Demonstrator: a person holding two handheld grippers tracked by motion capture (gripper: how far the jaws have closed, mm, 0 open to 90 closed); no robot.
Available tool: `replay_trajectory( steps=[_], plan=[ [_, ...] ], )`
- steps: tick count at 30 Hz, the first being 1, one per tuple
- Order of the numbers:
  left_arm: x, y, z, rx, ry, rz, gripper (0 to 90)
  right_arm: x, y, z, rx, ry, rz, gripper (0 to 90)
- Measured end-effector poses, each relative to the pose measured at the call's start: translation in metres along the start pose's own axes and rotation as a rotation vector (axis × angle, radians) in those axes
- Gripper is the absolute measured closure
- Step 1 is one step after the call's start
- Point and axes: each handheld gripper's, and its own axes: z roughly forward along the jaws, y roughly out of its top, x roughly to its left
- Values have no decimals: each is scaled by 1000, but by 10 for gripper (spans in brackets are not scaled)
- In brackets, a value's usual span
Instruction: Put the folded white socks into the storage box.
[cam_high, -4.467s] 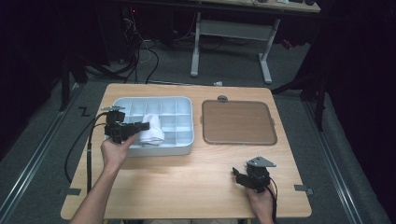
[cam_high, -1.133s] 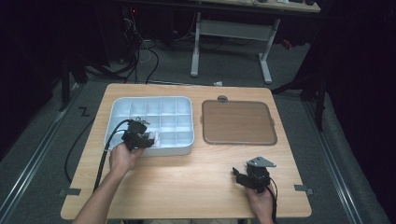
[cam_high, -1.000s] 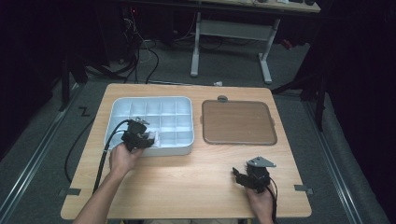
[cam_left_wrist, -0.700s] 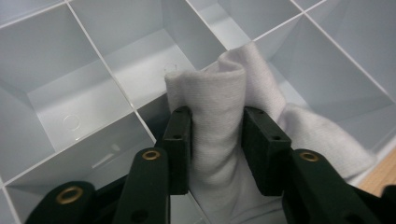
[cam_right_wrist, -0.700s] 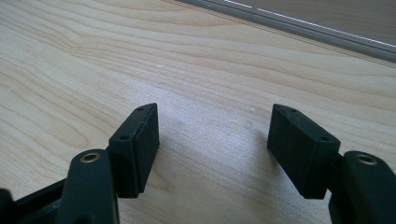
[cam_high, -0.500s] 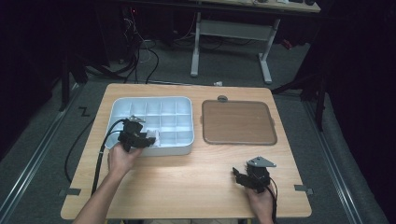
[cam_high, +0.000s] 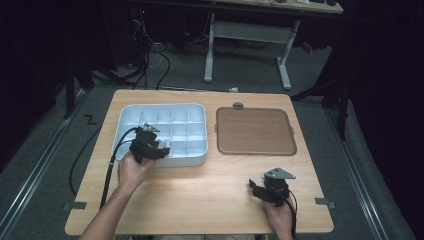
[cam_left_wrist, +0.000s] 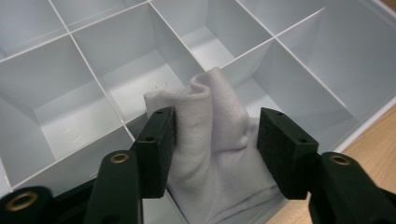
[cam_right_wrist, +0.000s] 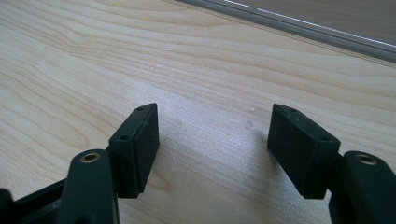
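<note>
**Cloth let go in a front compartment of the tray**

The jaws of the left gripper (cam_high: 159, 148) have just been opening, and a white cloth (cam_left_wrist: 212, 154) is seen between them in the left gripper view. Its bunched folds stand up in the gap; the left pad is touched by the fabric, while a clear space is left at the right pad, so the cloth is no longer clamped. Four and a half seconds ago the cloth was held above the middle of the white divided tray (cam_high: 177, 127); it is now set in a compartment along the tray's near edge, close to the wooden strip of table seen at the lower right of that view. The placing is judged to be done or nearly so, with only the withdrawal of the gripper left. A fold could be caught on the left pad when the gripper is lifted.

The right gripper (cam_high: 258, 189) is held over bare wood near the table's front right, with its jaws wide apart and nothing between them.

The table (cam_high: 210, 200) is a light wooden top. A brown mat (cam_high: 254, 131) lies just beside the tray on the right, not touching it, and a small grey round object (cam_high: 238, 105) sits behind the mat. The room around is dark; cables (cam_high: 150, 60) trail on a grey floor, and the white legs of a second desk (cam_high: 245, 45) are seen behind.
</note>
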Motion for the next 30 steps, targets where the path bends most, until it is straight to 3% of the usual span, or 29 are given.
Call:
replay_trajectory(
  steps=[6,13,18,30],
  plan=[
    [3,-6,10,41,44,5,553,0,0,0,0,-1,0,343],
    [8,-10,19,104,55,3,599,0,0,0,0,-1,0,343],
    [7,-15,25,110,68,66,621,0,0,0,0,-1,-1,343],
    [7,-12,20,90,54,62,592,0,0,0,1,0,3,344]
  ],
)
